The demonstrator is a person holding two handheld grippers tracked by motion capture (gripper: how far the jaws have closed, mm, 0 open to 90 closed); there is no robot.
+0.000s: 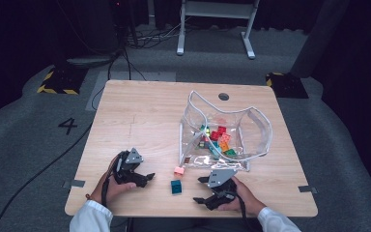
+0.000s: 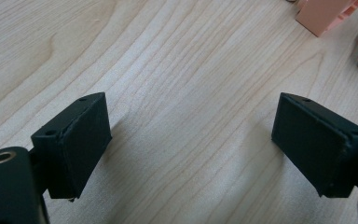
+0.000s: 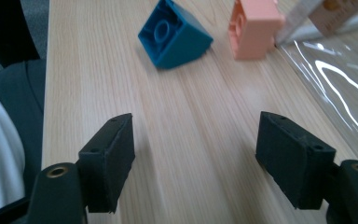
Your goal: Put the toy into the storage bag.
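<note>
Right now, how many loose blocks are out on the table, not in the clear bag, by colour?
Pink block: 1
Teal block: 1
Total: 2, both between the open left gripper and open right gripper.

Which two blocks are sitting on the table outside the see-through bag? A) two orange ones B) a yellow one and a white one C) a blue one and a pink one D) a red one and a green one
C: a blue block and a pink block lie on the bare table beside the clear bag, between the two grippers.
</note>
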